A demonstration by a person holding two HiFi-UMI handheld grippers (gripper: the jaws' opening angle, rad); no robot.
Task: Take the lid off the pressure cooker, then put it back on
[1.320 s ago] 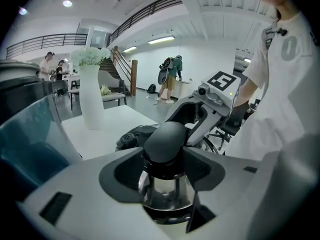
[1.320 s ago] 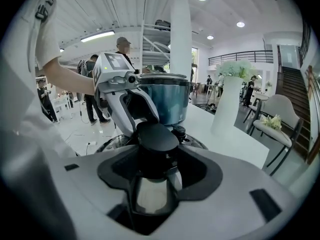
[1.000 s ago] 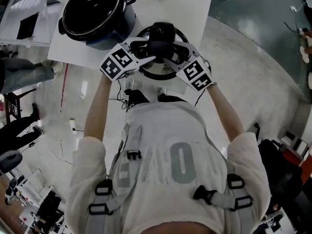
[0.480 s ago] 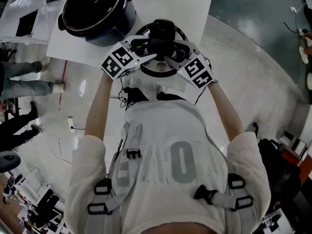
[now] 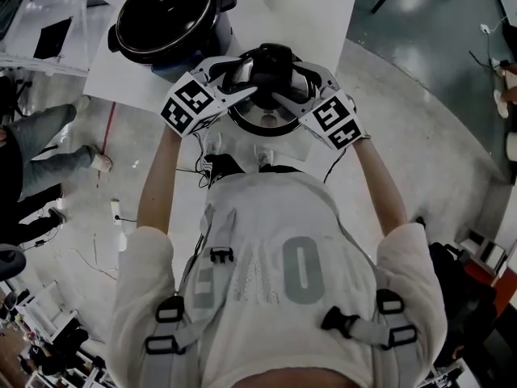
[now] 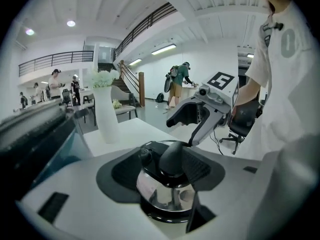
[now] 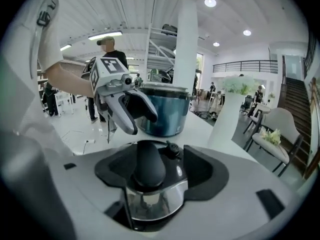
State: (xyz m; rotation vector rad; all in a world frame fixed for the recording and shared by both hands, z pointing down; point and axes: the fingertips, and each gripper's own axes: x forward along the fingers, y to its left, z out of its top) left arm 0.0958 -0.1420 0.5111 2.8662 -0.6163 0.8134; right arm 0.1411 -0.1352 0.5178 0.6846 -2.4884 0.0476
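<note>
The pressure cooker lid (image 5: 266, 110), shiny steel with a black handle (image 5: 271, 58), hangs above the white table (image 5: 323, 14). My left gripper (image 5: 241, 78) is shut on it from the left. My right gripper (image 5: 292, 87) grips it from the right with the lid between its pads, and its jaws are opening. In the left gripper view the lid (image 6: 172, 160) fills the gap between the pads. The right gripper view shows the lid (image 7: 148, 168) the same way. The open black pot (image 5: 166, 18) stands at the table's far left, apart from the lid.
A tall white vase (image 6: 106, 115) stands on the table beyond the lid, right of the pot (image 7: 165, 109). The table's near edge is just in front of my body. People and chairs are in the room behind.
Both grippers have risen with the lid held between them, so the lid now looks larger and nearer in the head view. The pot has not moved on the table.
</note>
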